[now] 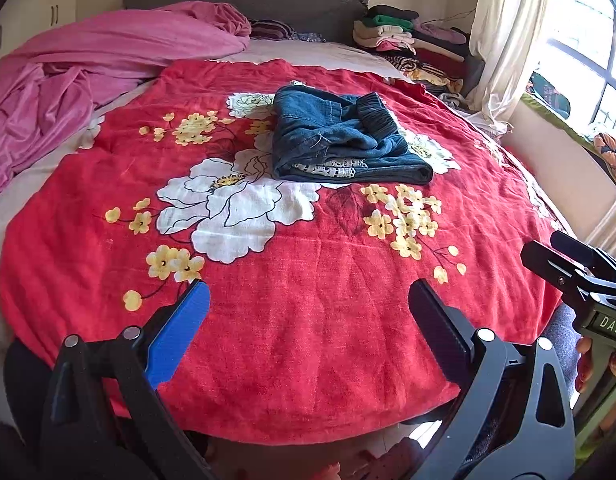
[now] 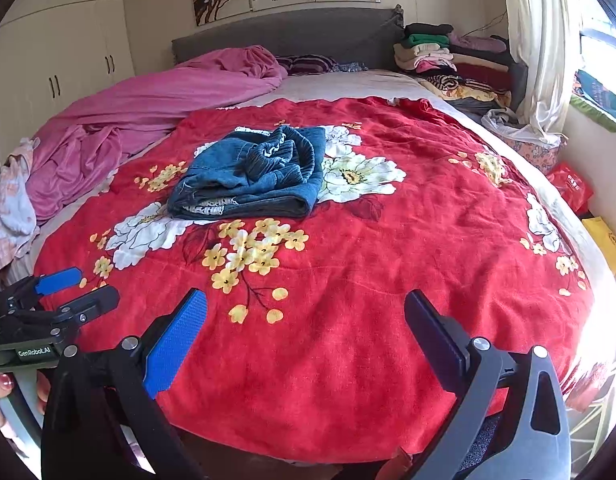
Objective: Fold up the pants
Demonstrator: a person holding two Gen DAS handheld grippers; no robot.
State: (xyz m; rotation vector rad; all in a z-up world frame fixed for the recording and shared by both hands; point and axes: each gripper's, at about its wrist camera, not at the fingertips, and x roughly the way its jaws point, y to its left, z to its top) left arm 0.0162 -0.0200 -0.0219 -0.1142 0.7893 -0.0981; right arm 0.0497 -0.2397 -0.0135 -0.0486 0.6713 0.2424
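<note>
Blue denim pants [image 1: 344,138] lie folded in a compact bundle on the red floral blanket [image 1: 308,320], waistband on top; they also show in the right wrist view [image 2: 256,176]. My left gripper [image 1: 308,304] is open and empty, held over the near edge of the blanket, well short of the pants. My right gripper [image 2: 304,312] is open and empty too, at the near edge, to the right of the left one. Each gripper shows at the side of the other's view: the right gripper [image 1: 564,264] and the left gripper [image 2: 76,286].
A rumpled pink sheet [image 2: 148,112] lies at the far left of the bed. A stack of folded clothes [image 2: 448,60] sits by the grey headboard [image 2: 288,32] at the far right. A curtain [image 2: 540,40] and window are at the right, wardrobes [image 2: 60,52] at the left.
</note>
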